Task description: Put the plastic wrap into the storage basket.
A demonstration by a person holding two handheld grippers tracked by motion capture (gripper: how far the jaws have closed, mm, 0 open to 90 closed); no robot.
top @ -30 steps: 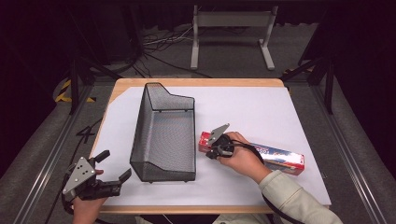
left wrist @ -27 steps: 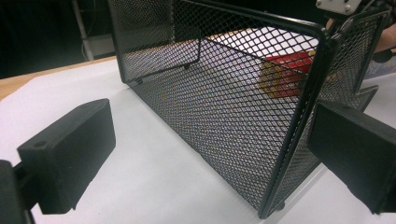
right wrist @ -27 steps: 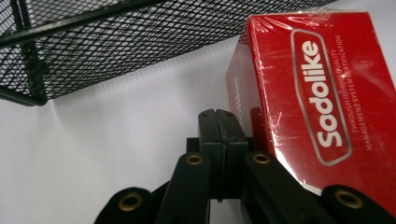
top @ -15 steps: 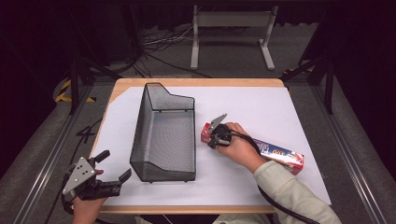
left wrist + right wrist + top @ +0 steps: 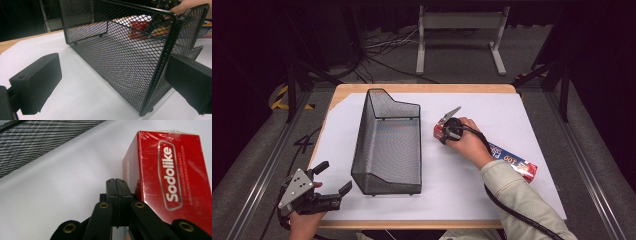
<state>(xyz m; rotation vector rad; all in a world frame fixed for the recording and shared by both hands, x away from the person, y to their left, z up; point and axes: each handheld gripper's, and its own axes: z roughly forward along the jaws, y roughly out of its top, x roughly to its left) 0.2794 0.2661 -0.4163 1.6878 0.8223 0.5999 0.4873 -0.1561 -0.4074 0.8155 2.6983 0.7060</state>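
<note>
Just right of the mesh basket [image 5: 388,145] we find the right gripper [image 5: 446,131], its two black jaws pressed flat together with nothing between them, their closed tips lying against the side of the long red box [image 5: 512,161]. In the right gripper view those shut jaws sit beside the box's red end [image 5: 172,180], where we read "Sodolike" in white letters, and we'd say jaw and carton are touching, though the contact line itself is hard to make out. The box lies flat on the white sheet [image 5: 492,115], its near end close to the basket's right wall, its far end angling away from the basket toward the table's right edge. The hand [image 5: 469,145] holding that gripper rests over the box's middle. Off the basket's near left corner we have the left gripper [image 5: 331,186], jaws spread wide and empty, at the table's front edge. From the left gripper view we look along those parted jaws at the basket's corner post [image 5: 162,62], and through the mesh we catch the red box [image 5: 138,28] on the far side. The basket stands upright on the sheet with nothing in it.
</note>
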